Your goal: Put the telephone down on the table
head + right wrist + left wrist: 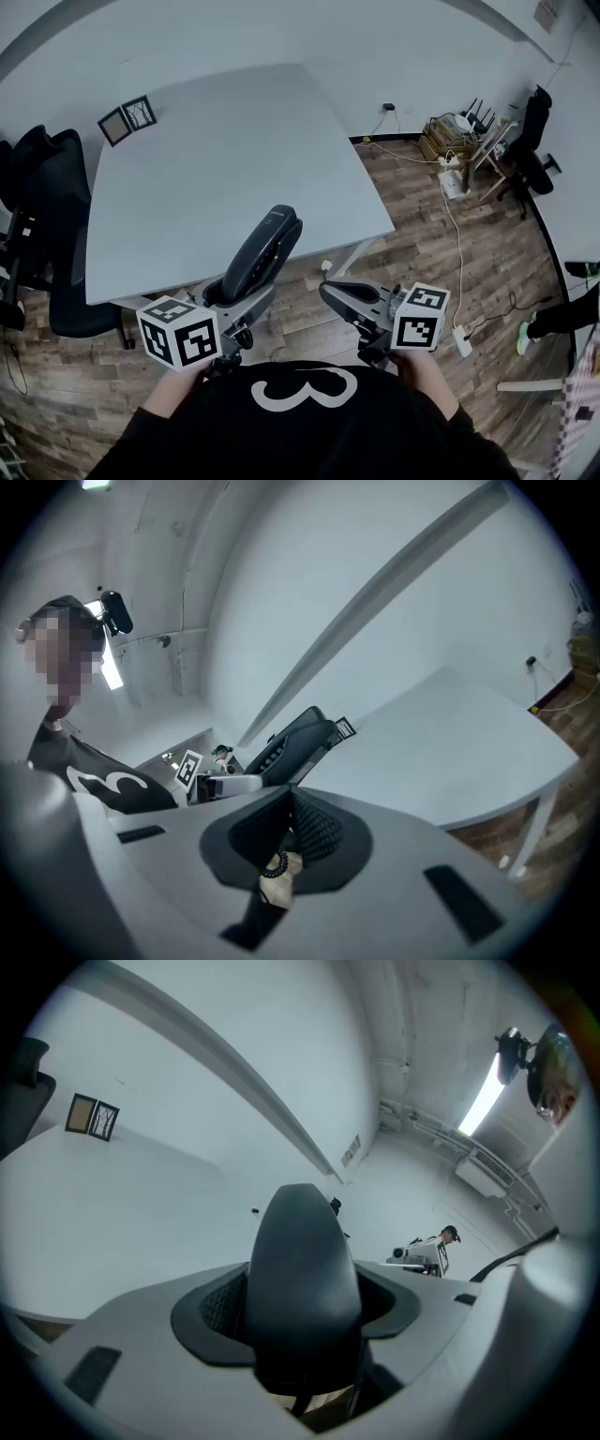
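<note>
Our left claw (228, 295) is clenched on the lower end of the black telephone handset (265, 251). The handset slants up over the near edge of the white surface (216, 159) without resting on it. Our right claw (337, 296) is pressed together on nothing, just beside it.

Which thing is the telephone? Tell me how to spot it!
Find the big white table. At its near edge, the left gripper clamps a long, dark, curved handset, the telephone. The right gripper beside it holds nothing, and the two small picture frames sit far off at the back corner.
</note>
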### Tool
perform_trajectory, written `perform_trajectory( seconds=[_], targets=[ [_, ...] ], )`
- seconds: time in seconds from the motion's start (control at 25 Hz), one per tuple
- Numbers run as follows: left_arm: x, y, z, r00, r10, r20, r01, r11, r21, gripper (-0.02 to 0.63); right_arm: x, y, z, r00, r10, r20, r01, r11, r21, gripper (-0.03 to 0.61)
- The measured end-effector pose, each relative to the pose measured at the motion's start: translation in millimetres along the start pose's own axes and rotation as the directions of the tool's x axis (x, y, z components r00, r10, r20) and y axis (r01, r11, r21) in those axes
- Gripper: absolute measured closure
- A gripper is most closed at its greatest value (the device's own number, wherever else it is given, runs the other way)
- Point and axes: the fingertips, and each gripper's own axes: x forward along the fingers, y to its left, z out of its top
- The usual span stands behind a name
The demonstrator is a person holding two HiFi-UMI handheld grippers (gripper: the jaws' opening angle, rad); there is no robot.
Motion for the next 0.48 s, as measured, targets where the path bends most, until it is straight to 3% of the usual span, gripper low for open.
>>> perform_trajectory(
  seconds=[0.28, 0.48],
  targets=[
    [-7.6, 53.8, 5.5, 0.997, 0.07, 0.035, -0.065, 0.991, -0.118, 0.322, 41.2, -16.2, 0.8, 0.996, 0.031, -0.089, -0.029, 0.999, 0.023, 0.574],
    [-10.9, 73.8, 5.8, 0.991, 0.129, 0.044, -0.121, 0.983, -0.14, 0.322, 64.7, -33.2, 2.5, 0.991, 0.069, -0.111, -0.062, 0.996, 0.067, 0.574]
  ],
)
